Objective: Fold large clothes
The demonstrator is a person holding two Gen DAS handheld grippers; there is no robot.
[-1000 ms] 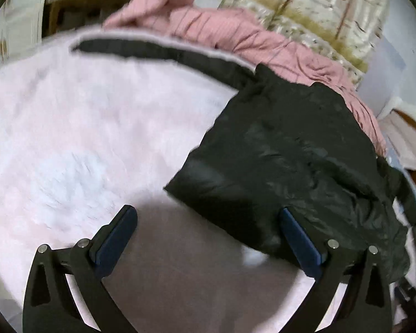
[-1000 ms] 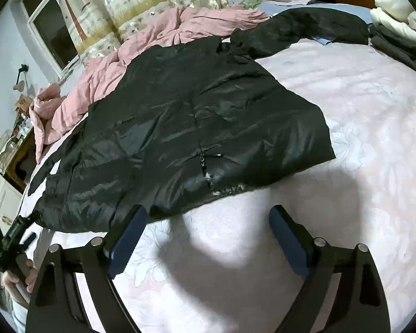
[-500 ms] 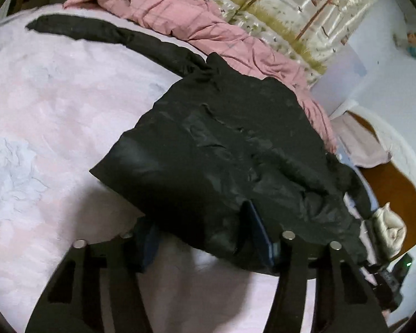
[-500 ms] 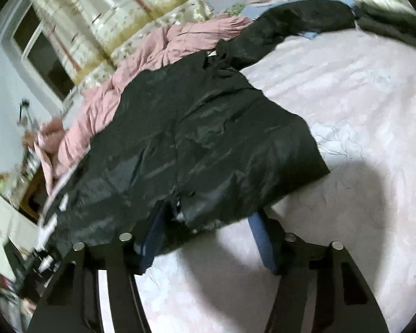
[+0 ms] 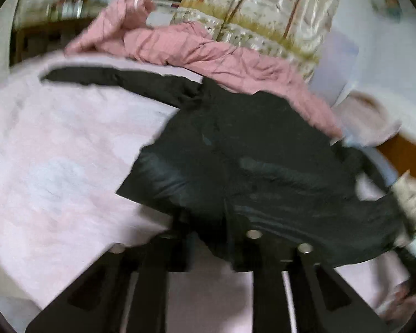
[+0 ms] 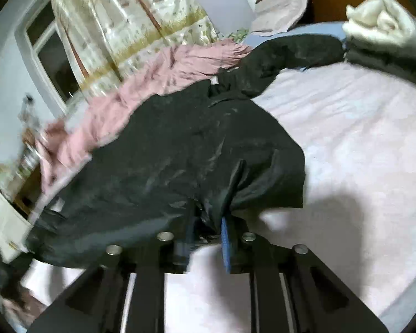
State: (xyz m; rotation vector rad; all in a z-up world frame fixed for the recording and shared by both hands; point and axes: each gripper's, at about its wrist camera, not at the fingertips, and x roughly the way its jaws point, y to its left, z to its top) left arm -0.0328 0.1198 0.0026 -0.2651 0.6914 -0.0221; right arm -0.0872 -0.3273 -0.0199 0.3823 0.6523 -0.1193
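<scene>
- The right claw (image 6: 208,231) is clamped on the near hem of the black jacket (image 6: 185,149); the shiny fabric is bunched into a tight fold between its two blue pads (image 6: 226,245).
- The left claw (image 5: 208,222) is closed onto the same hem from the other side, with dark cloth draped over and between its fingers, so the pads themselves are hidden.
- In the left wrist view the black jacket (image 5: 249,161) spreads away from the claw across the bed (image 5: 55,152), and its near edge is lifted off the pale pink bedspread where it is gripped.
- One sleeve (image 5: 111,79) stretches out flat to the far left in that view, lying on the bedspread.
- In the right wrist view the other sleeve (image 6: 291,52) runs toward the far right, reaching a stack of folded clothes (image 6: 385,36) at the edge of the bed.
- A crumpled pink quilt (image 6: 141,91) lies along the far side of the jacket, touching its upper edge.
- Behind the quilt hangs a curtain (image 6: 124,22) printed with trees, beside a window (image 6: 52,55).
- Both views are motion-blurred, so fine detail of the fabric is hard to read.
</scene>
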